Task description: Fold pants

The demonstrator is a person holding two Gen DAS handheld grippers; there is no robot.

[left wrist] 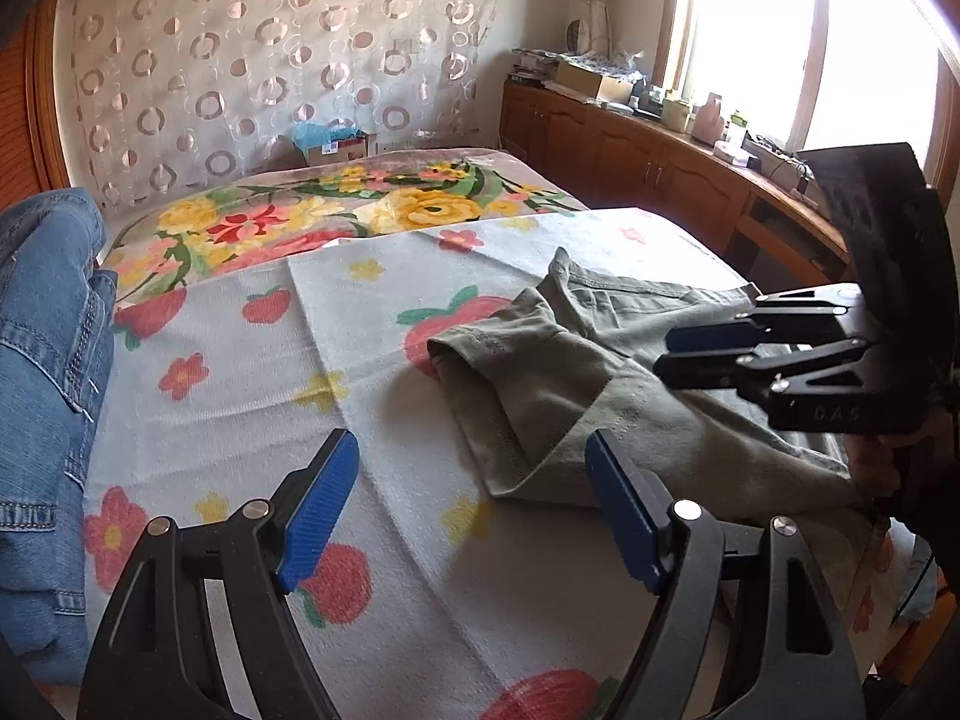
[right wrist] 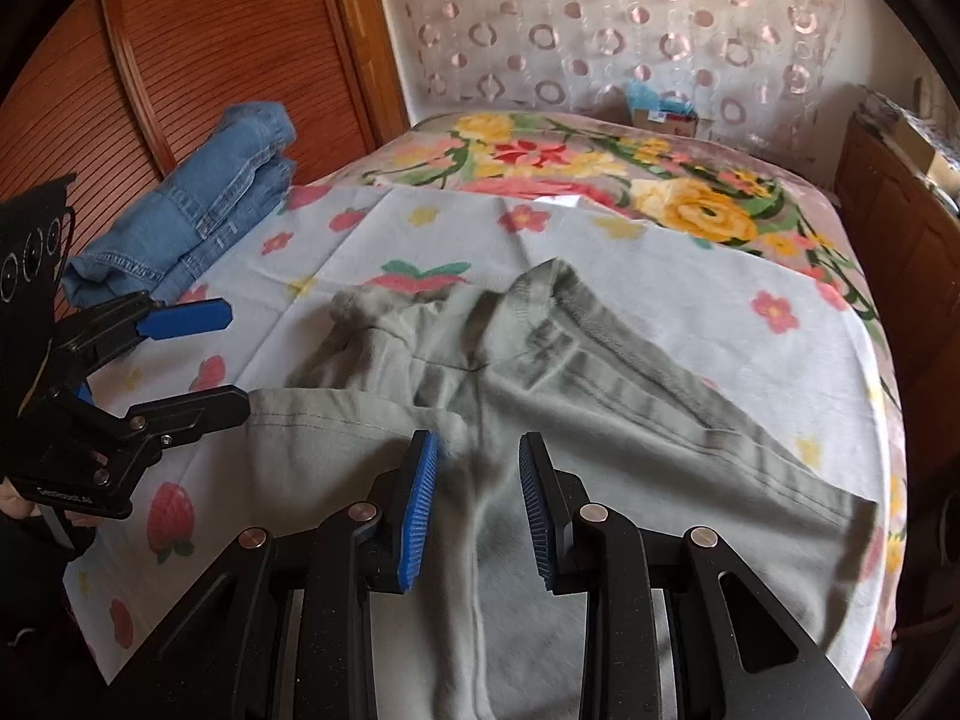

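Grey-green pants [right wrist: 540, 372] lie rumpled on a strawberry-print cloth [right wrist: 690, 282] on the bed, waistband toward the far end; in the left wrist view they [left wrist: 540, 396] lie at centre right. My left gripper [left wrist: 474, 468] is open and empty, low over the cloth beside the pants' near-left edge; it also shows in the right wrist view [right wrist: 234, 354]. My right gripper [right wrist: 477, 468] is open over a ridge of the pants, holding nothing; it shows in the left wrist view [left wrist: 663, 351] above the pants.
Folded blue jeans [left wrist: 48, 372] sit at the bed's left edge, also in the right wrist view [right wrist: 198, 204]. A floral blanket [left wrist: 336, 210] covers the far bed. A wooden cabinet [left wrist: 648, 150] with clutter stands under the window at right. A wooden louvred door [right wrist: 180, 60] is at left.
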